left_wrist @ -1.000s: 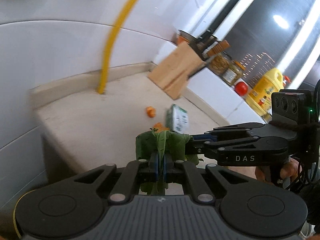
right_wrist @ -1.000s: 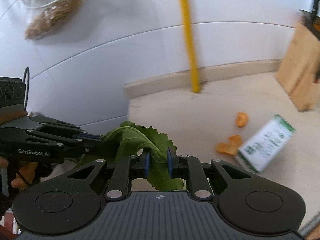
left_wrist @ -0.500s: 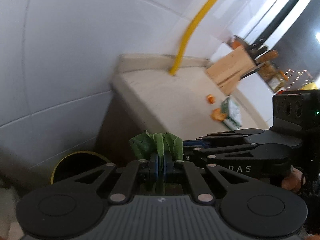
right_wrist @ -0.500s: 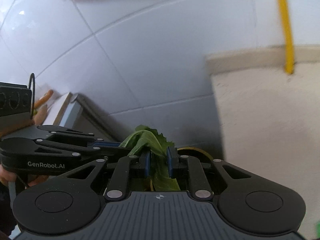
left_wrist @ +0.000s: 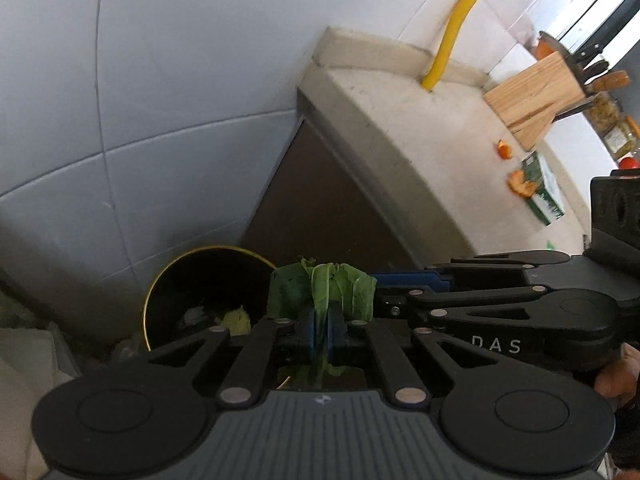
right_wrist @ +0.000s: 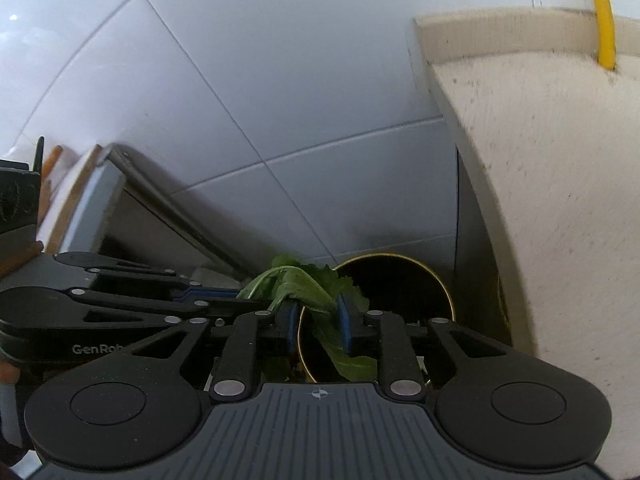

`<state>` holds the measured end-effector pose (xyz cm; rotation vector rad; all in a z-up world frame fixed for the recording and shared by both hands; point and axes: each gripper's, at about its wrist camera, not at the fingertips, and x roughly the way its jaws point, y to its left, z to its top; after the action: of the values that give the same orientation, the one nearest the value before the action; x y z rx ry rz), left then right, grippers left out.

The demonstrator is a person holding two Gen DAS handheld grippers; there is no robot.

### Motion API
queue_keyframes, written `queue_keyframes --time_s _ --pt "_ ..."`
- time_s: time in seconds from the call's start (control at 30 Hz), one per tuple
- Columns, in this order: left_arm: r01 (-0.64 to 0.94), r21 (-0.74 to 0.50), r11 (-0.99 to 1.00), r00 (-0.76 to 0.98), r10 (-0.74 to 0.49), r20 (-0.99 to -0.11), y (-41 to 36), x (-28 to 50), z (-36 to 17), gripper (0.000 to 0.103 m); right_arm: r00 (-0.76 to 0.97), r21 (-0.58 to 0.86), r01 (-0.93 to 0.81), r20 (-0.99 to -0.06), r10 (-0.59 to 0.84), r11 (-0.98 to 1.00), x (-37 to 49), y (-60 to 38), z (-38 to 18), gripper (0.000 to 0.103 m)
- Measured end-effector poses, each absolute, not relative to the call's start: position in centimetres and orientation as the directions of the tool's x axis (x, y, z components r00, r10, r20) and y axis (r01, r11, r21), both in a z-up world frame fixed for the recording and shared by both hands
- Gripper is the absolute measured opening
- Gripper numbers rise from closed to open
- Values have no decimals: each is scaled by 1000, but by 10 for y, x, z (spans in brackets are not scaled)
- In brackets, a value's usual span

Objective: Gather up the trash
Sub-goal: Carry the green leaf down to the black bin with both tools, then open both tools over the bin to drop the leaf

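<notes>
A limp green leaf [left_wrist: 320, 288] hangs over a black round bin with a gold rim [left_wrist: 160, 292] that stands on the floor beside the counter. My left gripper [left_wrist: 319, 320] is shut on the leaf. In the right wrist view the same greenery [right_wrist: 304, 284] lies between the blue pads of my right gripper [right_wrist: 318, 316]. Those jaws are opening, with a gap beside the leaf, above the bin's rim [right_wrist: 444, 284]. Each gripper's tips show in the other's view, meeting at the leaf. Pale scraps lie inside the bin.
The beige counter [right_wrist: 540, 160] rises right of the bin. On it lie two orange peels [left_wrist: 520, 188], a green-white carton [left_wrist: 546, 192] and a wooden knife block [left_wrist: 536, 96], beside a yellow pipe [left_wrist: 460, 20]. A grey appliance [right_wrist: 132, 208] stands left of the bin against the tiled wall.
Both grippers have swung off the counter's end and sunk toward the bin, carrying the leaf. The right gripper's jaws have widened; the left ones stay closed.
</notes>
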<state>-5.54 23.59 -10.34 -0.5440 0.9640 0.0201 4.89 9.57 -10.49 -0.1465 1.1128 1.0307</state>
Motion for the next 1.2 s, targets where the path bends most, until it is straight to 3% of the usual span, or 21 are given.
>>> queue_keyframes --time_s 0.07,0.3,0.47,0.67,0.73,0.8,1.1,1.2 --pt "-259 -422 869 567 -216 -794 236 -55 -107 1 59 368 -736 -801 596 568 49 96 -110 37" --pt "-284 -395 873 533 -199 -822 237 -52 -117 1 52 374 -717 -812 581 588 50 101 -125 37" --pt "-319 -380 868 515 -178 -838 242 -46 -125 2 70 360 -712 -817 572 603 50 106 -132 47" --pt "-342 -356 870 495 -155 -855 244 -42 -130 3 86 356 -697 -820 565 622 54 110 -140 49" --pt "-356 -343 869 488 -141 -862 245 -40 -132 5 107 341 -694 -822 559 635 54 108 -140 59" --pt "-378 -339 861 487 -127 -864 249 -40 -133 14 133 326 -678 -827 546 659 55 107 -141 71" --pt "-391 -313 865 485 -95 -869 253 -40 -134 20 180 344 -677 -780 599 651 48 87 -114 71" --pt "-392 -313 865 490 -91 -867 253 -41 -132 21 227 325 -688 -752 619 648 41 73 -95 75"
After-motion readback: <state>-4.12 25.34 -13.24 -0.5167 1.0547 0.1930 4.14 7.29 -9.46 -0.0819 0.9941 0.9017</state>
